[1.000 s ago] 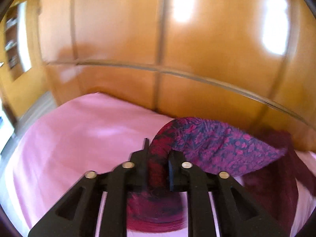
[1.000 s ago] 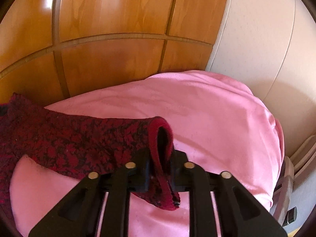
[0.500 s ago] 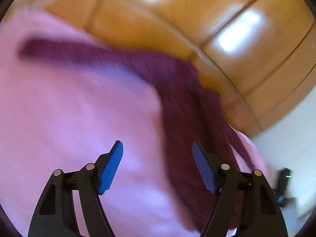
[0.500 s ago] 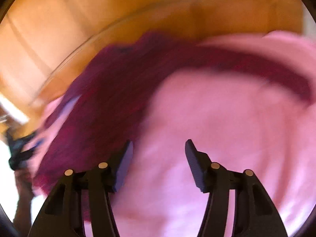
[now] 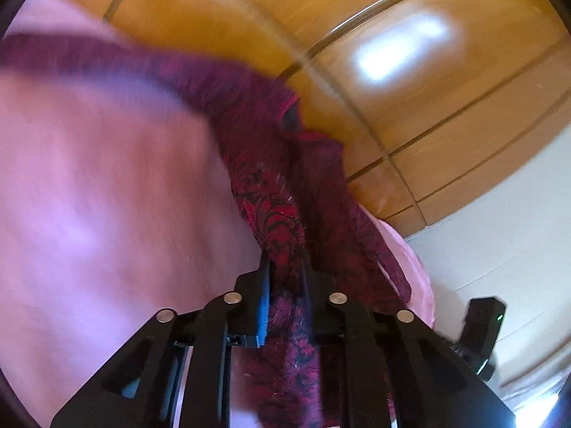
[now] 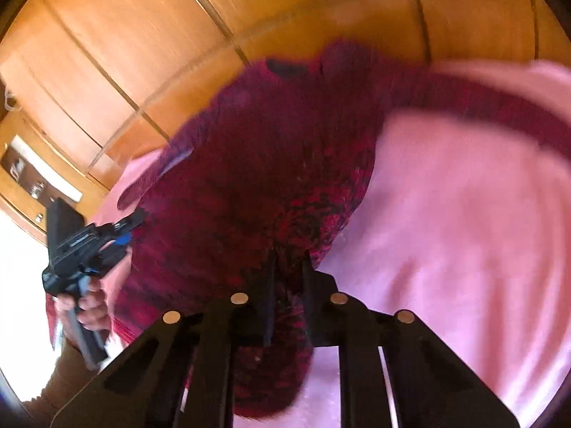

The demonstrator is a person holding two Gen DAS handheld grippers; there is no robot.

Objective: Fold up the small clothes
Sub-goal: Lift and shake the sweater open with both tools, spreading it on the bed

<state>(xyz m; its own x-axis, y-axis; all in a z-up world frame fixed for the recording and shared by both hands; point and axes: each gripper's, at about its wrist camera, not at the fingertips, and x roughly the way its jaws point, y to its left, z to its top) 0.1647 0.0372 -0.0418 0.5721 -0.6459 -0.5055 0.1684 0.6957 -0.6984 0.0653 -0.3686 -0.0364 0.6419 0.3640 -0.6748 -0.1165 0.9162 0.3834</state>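
A dark red garment with a black floral pattern lies spread on the pink bed sheet. One long sleeve stretches away to the left. My left gripper is closing tight on a bunched fold at the garment's near edge, and its pads press the cloth. In the right wrist view the garment fills the middle. My right gripper is likewise closing on a fold at its near edge, cloth squeezed between the pads. The left gripper shows at the left, held by a hand.
Glossy wooden wardrobe doors stand just behind the bed. A white wall lies to the right of them. Bare pink sheet spreads to the right of the garment. A wooden shelf unit stands far left.
A second ago both grippers held narrow ends of the garment. Both then let go, opened wide and swung across the bed. Now each is shut on a fold of the garment's body.
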